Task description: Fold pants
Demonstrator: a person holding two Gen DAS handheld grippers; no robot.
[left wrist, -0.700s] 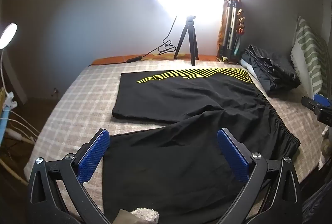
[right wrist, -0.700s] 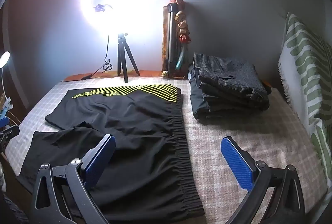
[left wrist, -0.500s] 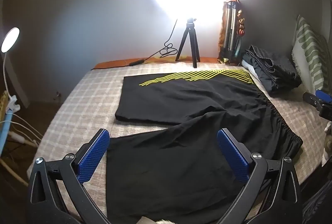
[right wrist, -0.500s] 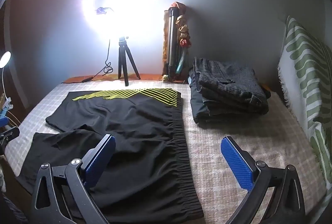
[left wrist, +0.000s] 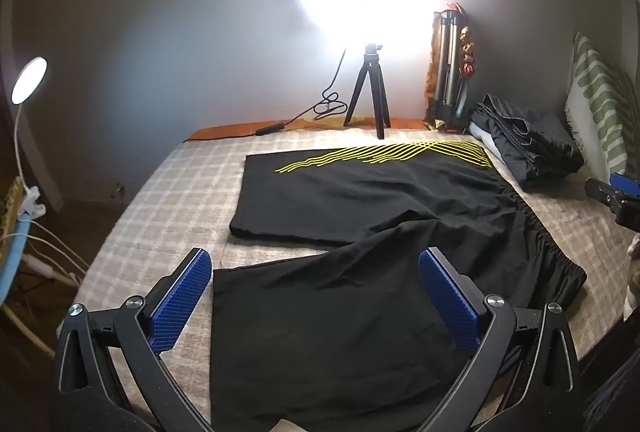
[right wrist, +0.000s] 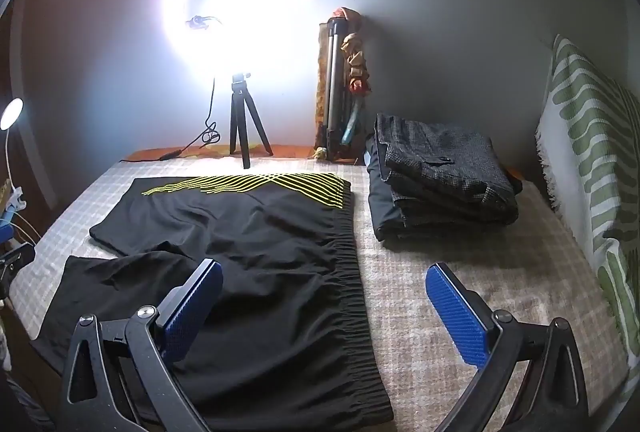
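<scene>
We see black pants [left wrist: 360, 216] lying flat on the bed [left wrist: 168, 200], beside a pile of folded clothes [right wrist: 436, 176]. Our left claw [left wrist: 314, 292] and right claw [right wrist: 324, 308] hang above them, both wide open and holding nothing.

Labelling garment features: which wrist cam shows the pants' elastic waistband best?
Right wrist: the waistband runs unobstructed down mid-frame, gathers clear along its whole length. Left wrist shows the waistband at the right, foreshortened and darker.

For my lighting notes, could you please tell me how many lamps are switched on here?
2: a ring light on a tripod at the bed's far edge, and a small lamp beside the bed at the picture's left. Others may be hidden.
</scene>
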